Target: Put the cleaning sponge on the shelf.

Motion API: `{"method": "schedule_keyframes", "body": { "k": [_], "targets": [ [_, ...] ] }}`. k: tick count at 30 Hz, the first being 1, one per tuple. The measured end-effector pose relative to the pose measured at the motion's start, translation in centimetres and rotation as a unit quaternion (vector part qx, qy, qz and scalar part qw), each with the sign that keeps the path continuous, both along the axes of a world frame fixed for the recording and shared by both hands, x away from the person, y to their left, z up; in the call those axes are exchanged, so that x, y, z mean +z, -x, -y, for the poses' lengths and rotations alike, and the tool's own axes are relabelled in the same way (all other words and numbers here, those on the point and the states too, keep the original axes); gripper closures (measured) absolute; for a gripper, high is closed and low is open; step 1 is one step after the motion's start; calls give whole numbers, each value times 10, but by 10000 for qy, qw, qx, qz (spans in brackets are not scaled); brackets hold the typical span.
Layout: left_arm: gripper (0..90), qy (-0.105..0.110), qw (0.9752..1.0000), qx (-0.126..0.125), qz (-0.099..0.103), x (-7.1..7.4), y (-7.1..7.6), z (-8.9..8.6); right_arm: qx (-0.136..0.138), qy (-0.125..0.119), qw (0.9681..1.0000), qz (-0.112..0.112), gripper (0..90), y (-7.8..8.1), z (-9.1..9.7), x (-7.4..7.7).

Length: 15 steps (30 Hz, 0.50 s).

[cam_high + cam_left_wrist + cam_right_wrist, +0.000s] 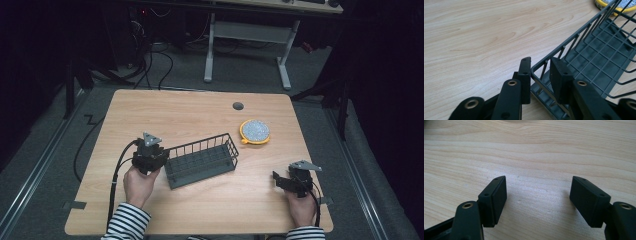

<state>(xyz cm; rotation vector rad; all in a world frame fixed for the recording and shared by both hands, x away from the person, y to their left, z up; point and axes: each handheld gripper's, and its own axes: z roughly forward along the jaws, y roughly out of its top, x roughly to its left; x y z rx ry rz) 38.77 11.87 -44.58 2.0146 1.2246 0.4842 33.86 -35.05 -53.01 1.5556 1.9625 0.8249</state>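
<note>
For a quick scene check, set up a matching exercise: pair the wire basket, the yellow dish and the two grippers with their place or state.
Things:
1. wire basket
2. yellow dish
3. left gripper
4. right gripper

States:
A. open over bare wood
B. shut on a corner of the rim
C. lies in the middle of the table, held at one end
D. beyond the basket's far end, apart from it

Pairs: 1-C, 2-D, 3-B, 4-A

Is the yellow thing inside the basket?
No, the yellow thing lies on the table, apart from the basket and beyond its far right corner.
</note>
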Motion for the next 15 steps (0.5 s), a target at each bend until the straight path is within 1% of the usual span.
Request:
{"method": "schedule_keyframes", "body": {
  "k": [6,7,8,9,10,12,15],
  "targets": [
    [715,50,10000,-25,-14,0,-1,1,0,-3,10000,0,300,0,0,0],
    [696,57,10000,-50,-19,0,0,0,0,-4,10000,0,300,0,0,0],
    [696,68,9999,-77,-1,0,0,0,0,-4,10000,0,300,0,0,0],
    [617,80,9999,-86,28,0,0,0,-2,-9,10000,-2,300,0,0,0],
    [617,108,9999,-89,39,1,1,-1,-2,-9,10000,-2,300,0,0,0],
    [546,157,9998,-130,78,2,1,-3,-11,-12,10000,-6,300,0,0,0],
    [481,159,9996,-126,196,5,3,-8,-2,-9,10000,-2,300,0,0,0]
  ]
}}
